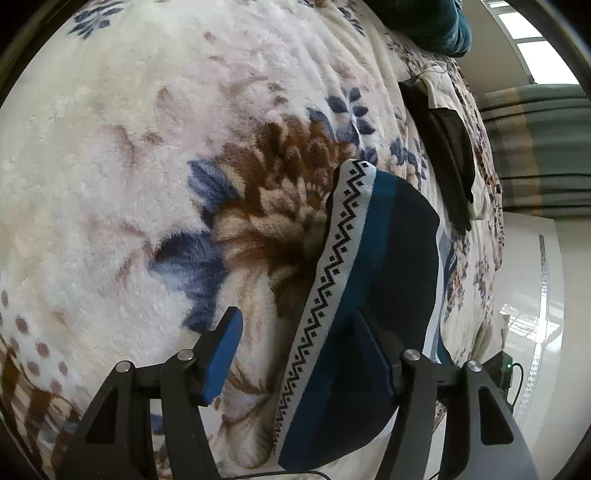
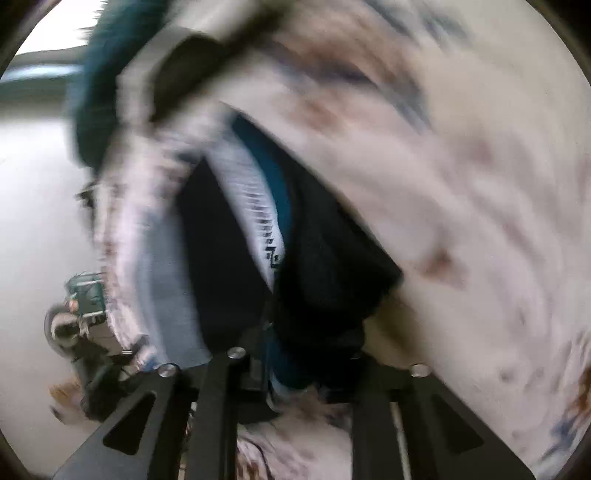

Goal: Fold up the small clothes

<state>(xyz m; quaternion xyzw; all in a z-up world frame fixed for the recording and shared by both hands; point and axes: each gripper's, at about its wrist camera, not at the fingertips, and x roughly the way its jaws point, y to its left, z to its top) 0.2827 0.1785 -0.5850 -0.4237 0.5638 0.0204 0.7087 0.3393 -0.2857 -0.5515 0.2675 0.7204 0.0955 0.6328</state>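
Dark navy and teal underwear [image 1: 388,280] with a white zigzag-patterned waistband [image 1: 332,266] lies on a fluffy floral blanket [image 1: 129,166]. My left gripper [image 1: 299,354] is open; its left blue finger [image 1: 221,358] is over bare blanket and its right finger [image 1: 373,350] rests on the garment. In the blurred right wrist view the same garment [image 2: 325,266] fills the space at my right gripper [image 2: 295,354]. The cloth bunches between the jaws, which look closed on it; the fingertips are hidden by fabric.
A black garment [image 1: 447,155] and a pale cloth [image 1: 439,85] lie farther back on the blanket. A teal plush item [image 1: 439,26] sits at the far end. The bed edge and white floor [image 1: 532,280] are to the right. A small device with a cable [image 1: 506,373] sits near the edge.
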